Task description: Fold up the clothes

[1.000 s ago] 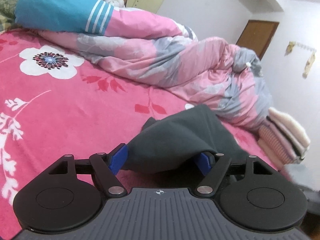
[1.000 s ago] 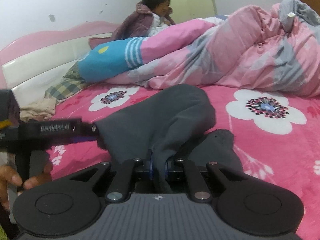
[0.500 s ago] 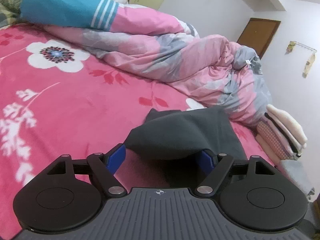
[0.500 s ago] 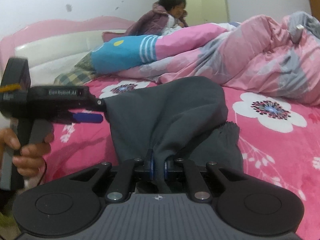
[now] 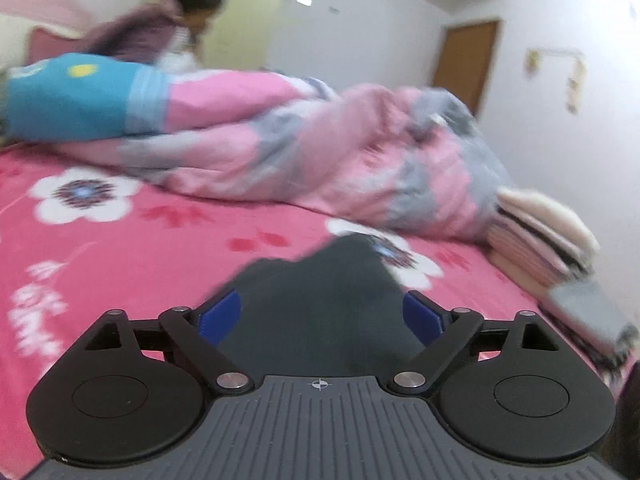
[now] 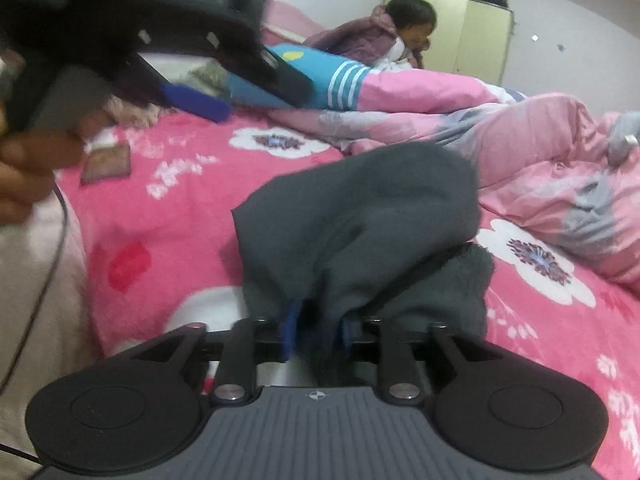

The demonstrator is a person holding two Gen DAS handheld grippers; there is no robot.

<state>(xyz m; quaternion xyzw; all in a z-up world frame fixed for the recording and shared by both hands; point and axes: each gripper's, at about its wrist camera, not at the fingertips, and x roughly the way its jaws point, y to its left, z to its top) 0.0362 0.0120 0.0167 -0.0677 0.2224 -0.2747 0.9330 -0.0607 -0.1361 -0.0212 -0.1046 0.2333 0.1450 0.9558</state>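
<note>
We see the dark grey, soft knit garment (image 6: 360, 232) bunched in a mound on the pink floral bed sheet (image 6: 168, 232), directly ahead of the right tongs (image 6: 316, 330) and running away from them toward the rumpled pink-and-grey quilt (image 6: 540, 152). A fold of it hangs down between the blue pads of the right tongs, whose jaws are opening; the cloth sits in the gap, and the pads look to have let go of it. The left tongs (image 5: 320, 314) are opening too and stand wide, released, with the near end of the garment (image 5: 332, 304) lying between and below their pads but not pressed by them.

In our judgement the right hand is the nearer one for the next hold, since the cloth lies in its jaws, while the left tongs (image 6: 224, 96) hover up and off to the left, well apart from the mound.

The right wrist view shows the garment's humped fold, a rougher dark layer underneath, and the left hand (image 6: 28, 168) on its handle. The blurred left wrist view alone shows the stack of folded cream and striped clothes (image 5: 544, 236) at the bed's right edge.
</note>
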